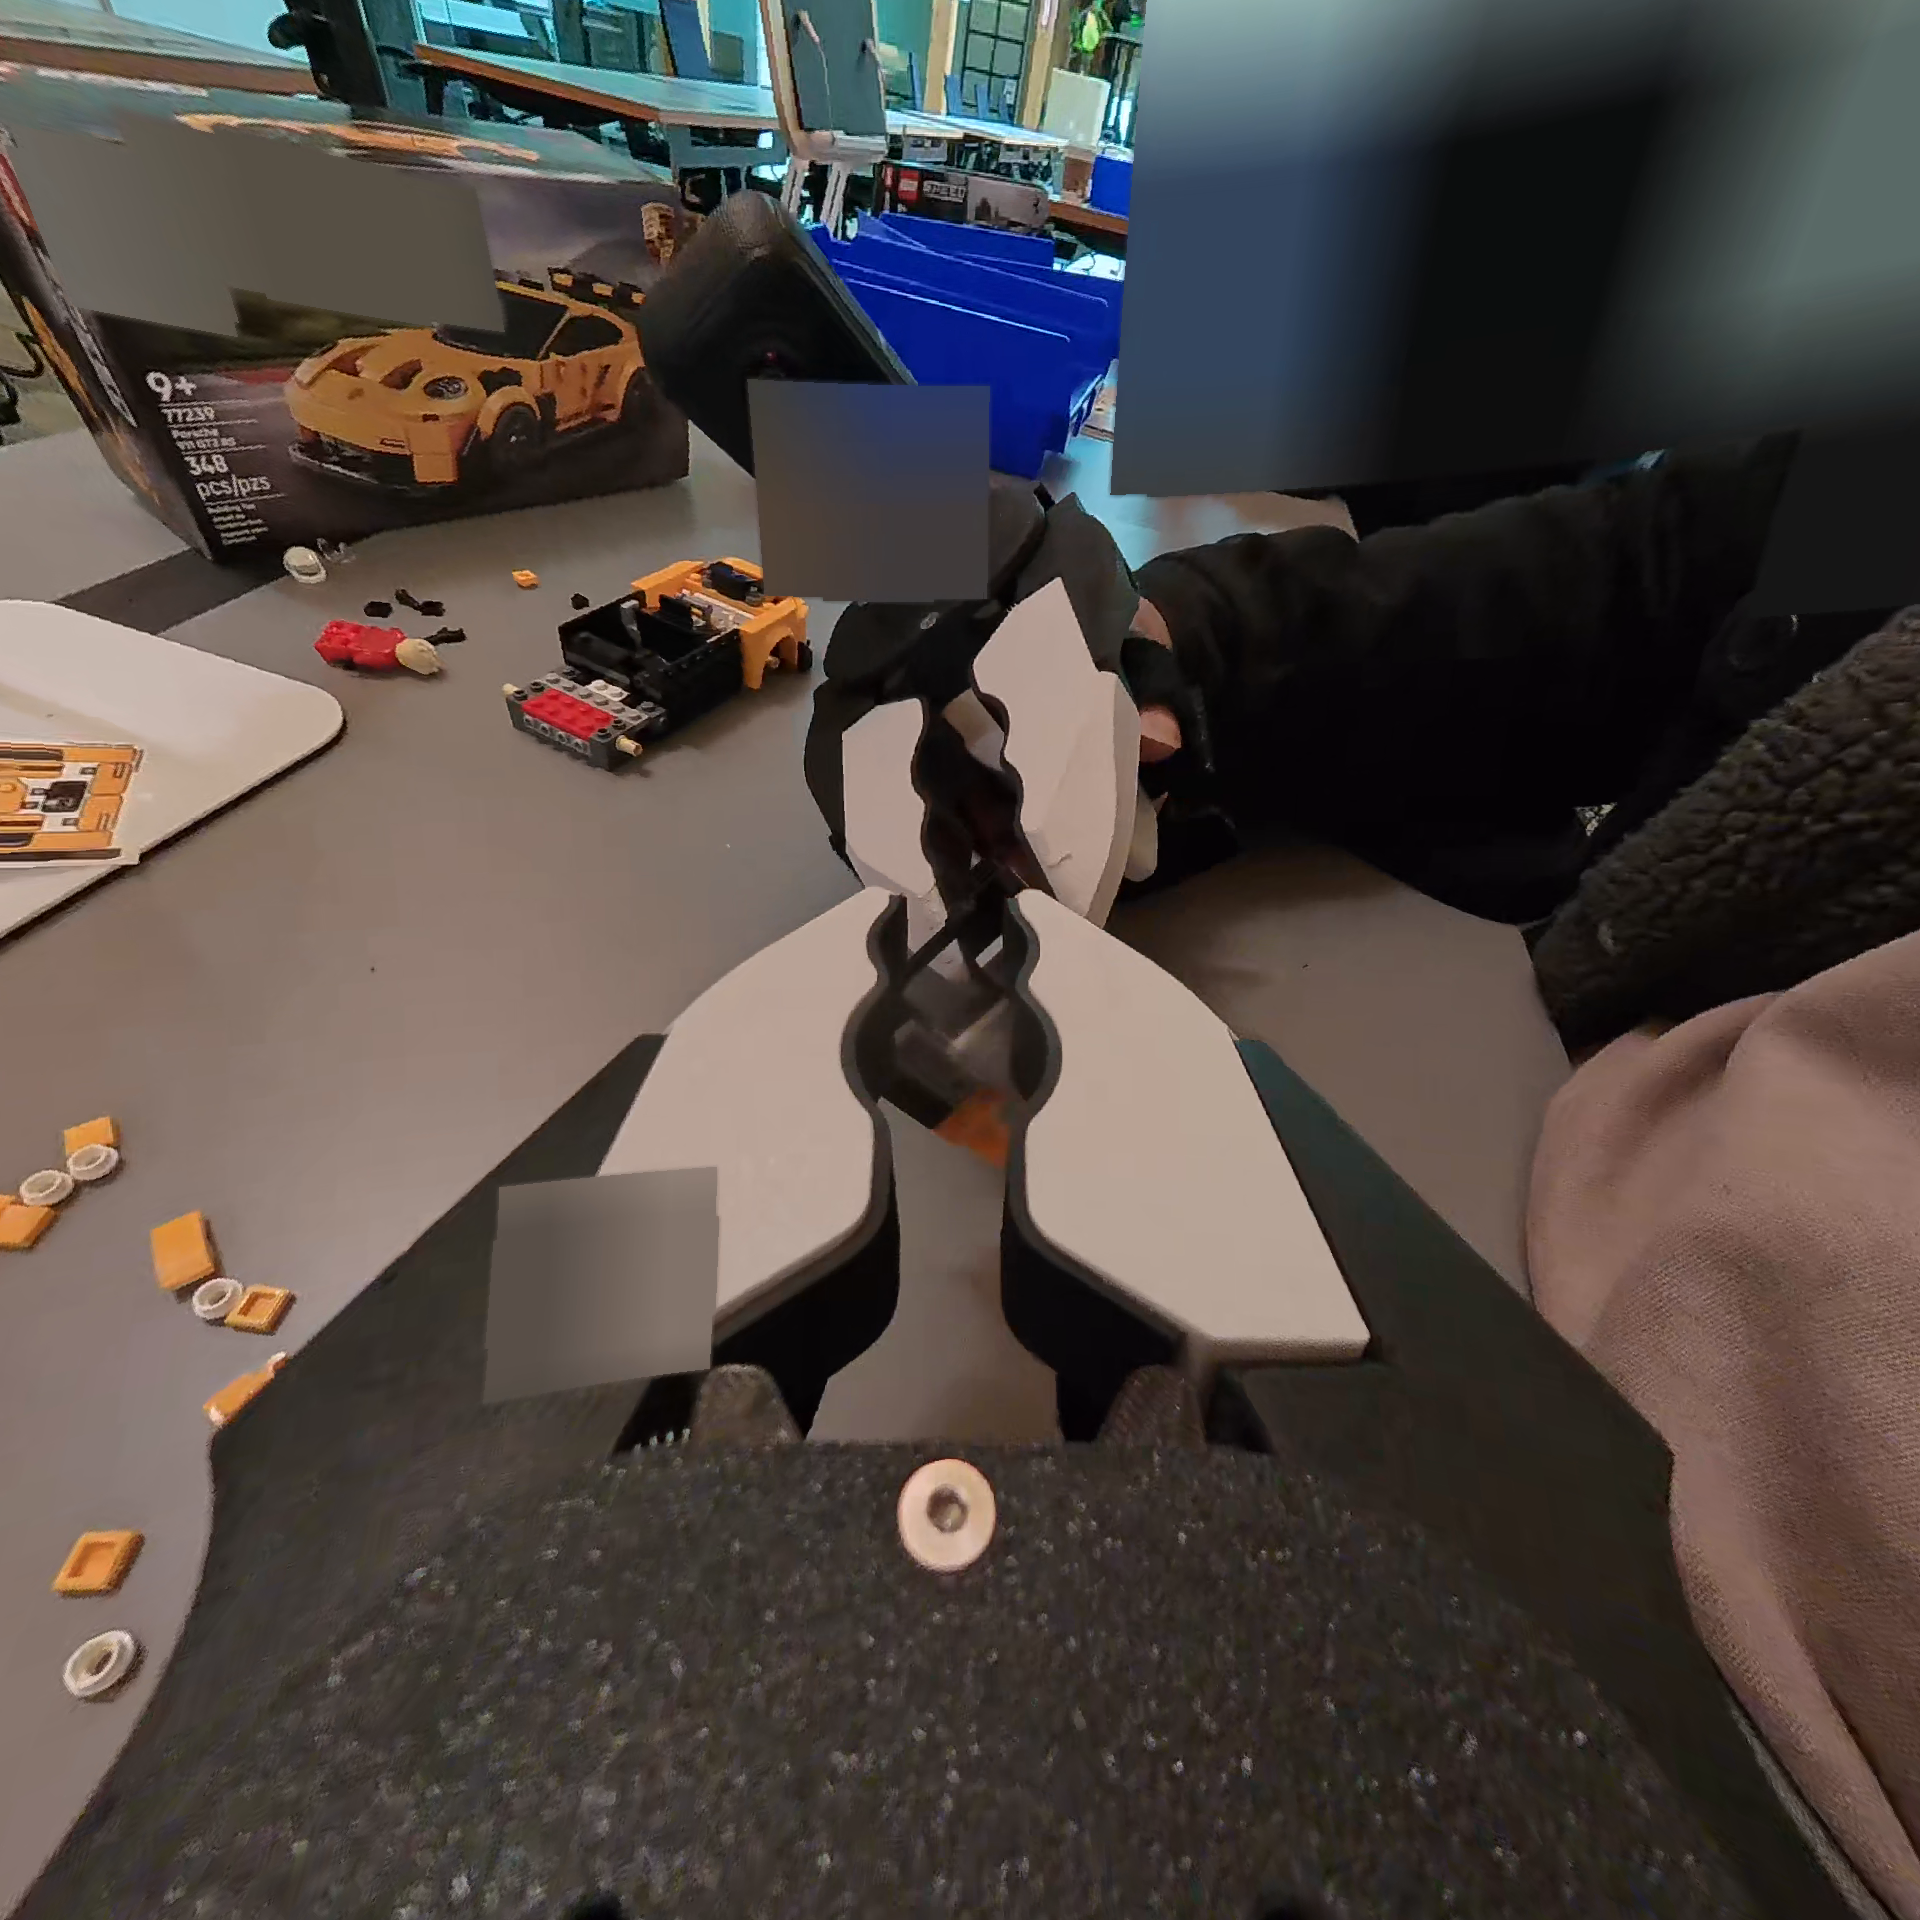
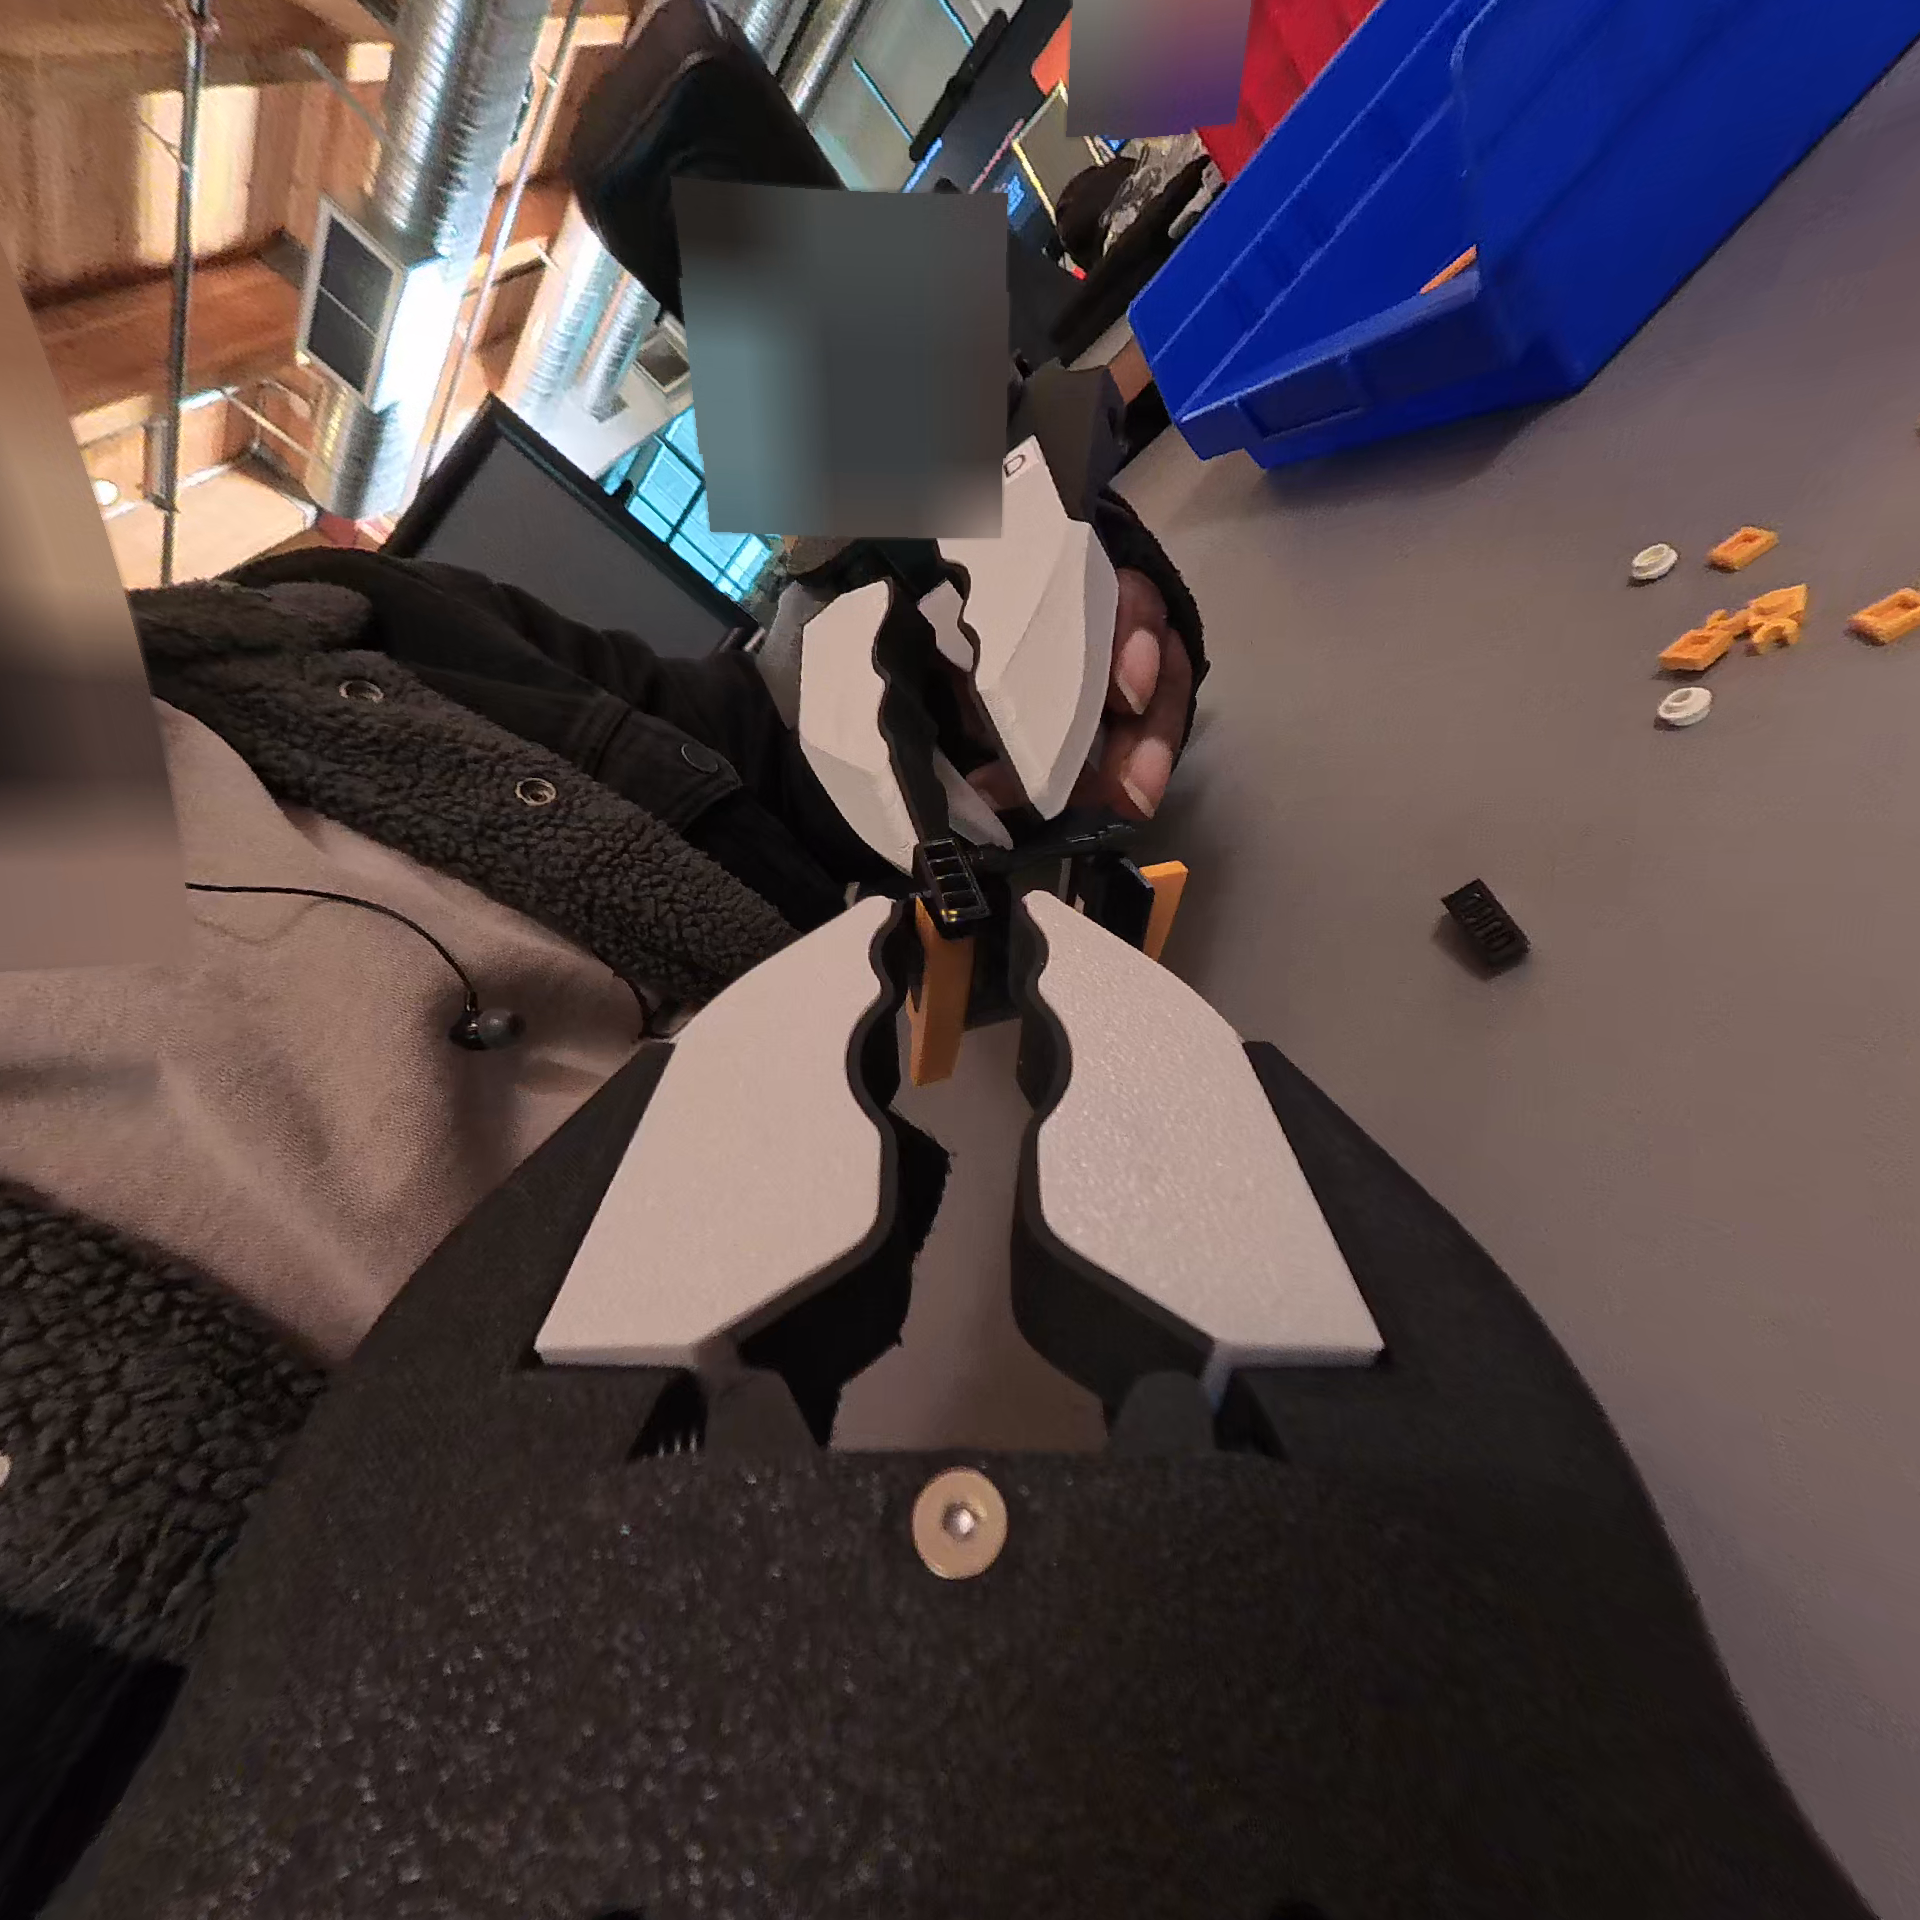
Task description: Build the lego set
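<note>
Table (image 1: 436, 987): car chassis (image 1: 665, 665) parked far left, unused.
Left gripper (image 1: 951, 935): clamped on black-orange subassembly (image 1: 961, 1081).
Right gripper (image 2: 956, 914): clamped on same subassembly (image 2: 940, 987), opposite end.
Align studs squarely; press slowly.

Wrist cameras face each other closely, sharing held subassembly (image 2: 961, 966).

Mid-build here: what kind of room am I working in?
Probably a shared workshop or lab: a grey worktable, stacked blue storage bins, more long tables behind, and exposed metal ducting overhead.
</note>
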